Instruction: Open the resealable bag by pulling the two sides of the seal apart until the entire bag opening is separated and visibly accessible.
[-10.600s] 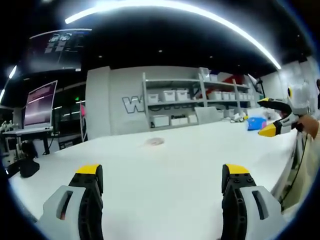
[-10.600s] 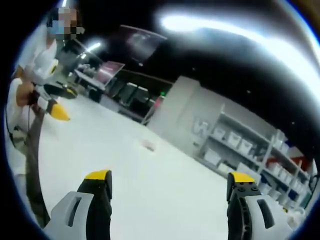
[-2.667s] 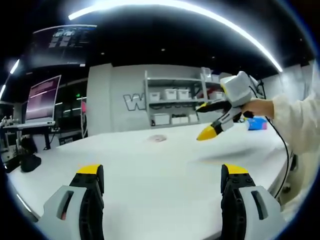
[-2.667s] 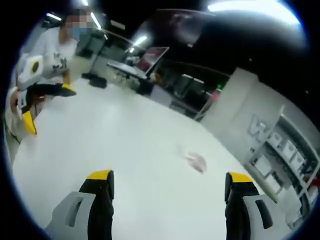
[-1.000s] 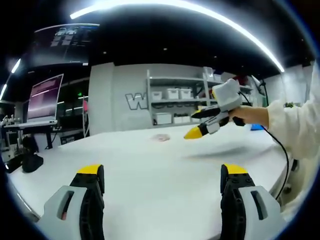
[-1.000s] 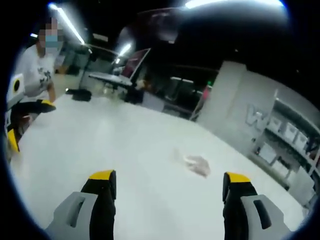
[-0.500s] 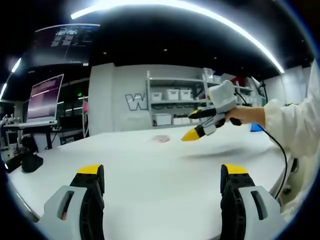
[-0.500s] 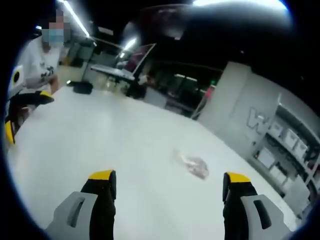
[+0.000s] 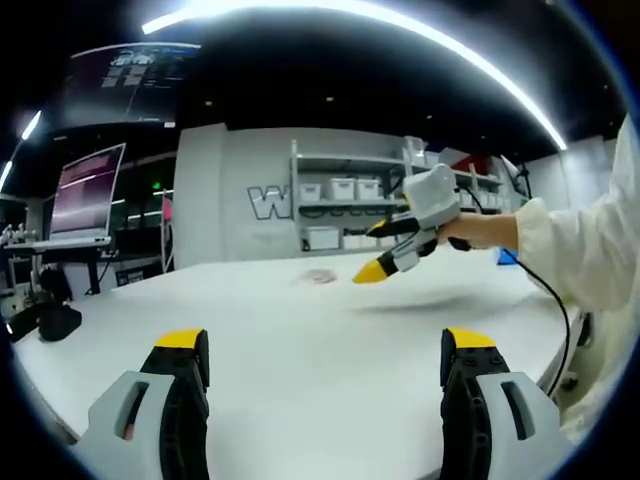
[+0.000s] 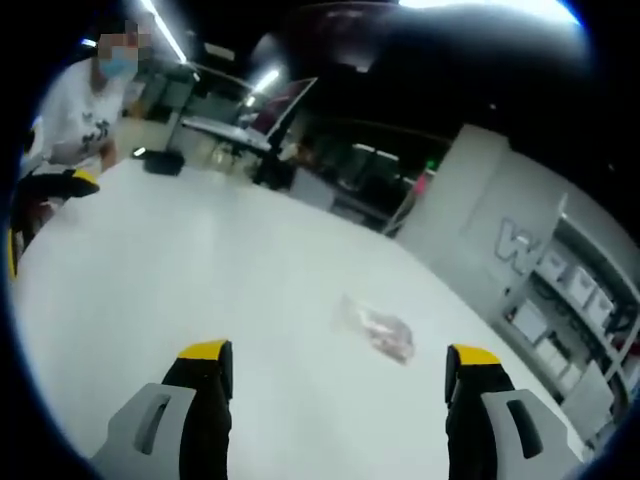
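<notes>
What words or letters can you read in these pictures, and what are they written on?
"W": a big letter on the grey wall, beside the shelves; the letters after it are hidden behind the shelves. It also shows in the right gripper view.
Dark overhead screen: has print, too small to read.
Monitor: blurred, unreadable.
White shirt of the person: a dark print, too blurred to read.

The left gripper view looks low across the broad white table [image 9: 300,340] from its near edge. The right gripper view faces it from nearer, tilted. Both share the small clear plastic bag [image 10: 378,333].
</notes>
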`<act>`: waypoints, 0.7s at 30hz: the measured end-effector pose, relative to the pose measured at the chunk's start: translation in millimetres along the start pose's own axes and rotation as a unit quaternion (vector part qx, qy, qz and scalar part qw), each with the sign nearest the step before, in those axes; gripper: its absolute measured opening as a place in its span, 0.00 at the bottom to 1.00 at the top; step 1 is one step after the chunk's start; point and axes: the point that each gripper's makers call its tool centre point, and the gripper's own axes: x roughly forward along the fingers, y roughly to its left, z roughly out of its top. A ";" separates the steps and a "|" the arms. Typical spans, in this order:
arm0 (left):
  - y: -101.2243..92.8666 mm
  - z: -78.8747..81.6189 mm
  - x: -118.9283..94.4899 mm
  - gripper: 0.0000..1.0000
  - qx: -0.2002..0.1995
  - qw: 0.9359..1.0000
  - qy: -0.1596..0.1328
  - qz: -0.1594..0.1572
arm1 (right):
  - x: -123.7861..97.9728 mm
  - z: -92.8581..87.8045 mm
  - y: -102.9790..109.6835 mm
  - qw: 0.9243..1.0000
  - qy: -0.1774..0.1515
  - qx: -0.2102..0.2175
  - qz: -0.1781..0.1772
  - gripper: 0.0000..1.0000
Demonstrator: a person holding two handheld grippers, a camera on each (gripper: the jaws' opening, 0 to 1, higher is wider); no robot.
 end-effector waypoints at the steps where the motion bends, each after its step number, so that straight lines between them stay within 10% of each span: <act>1: 0.1 0.6 0.0 0.95 0.004 1.000 0.000 0.001 | 0.4 -0.4 -0.5 1.000 0.000 0.000 0.000 0.89; 21: -22.1 5.9 4.1 0.94 0.024 0.999 0.001 -0.026 | 9.4 -5.9 -6.3 1.000 0.012 -0.009 -0.006 0.88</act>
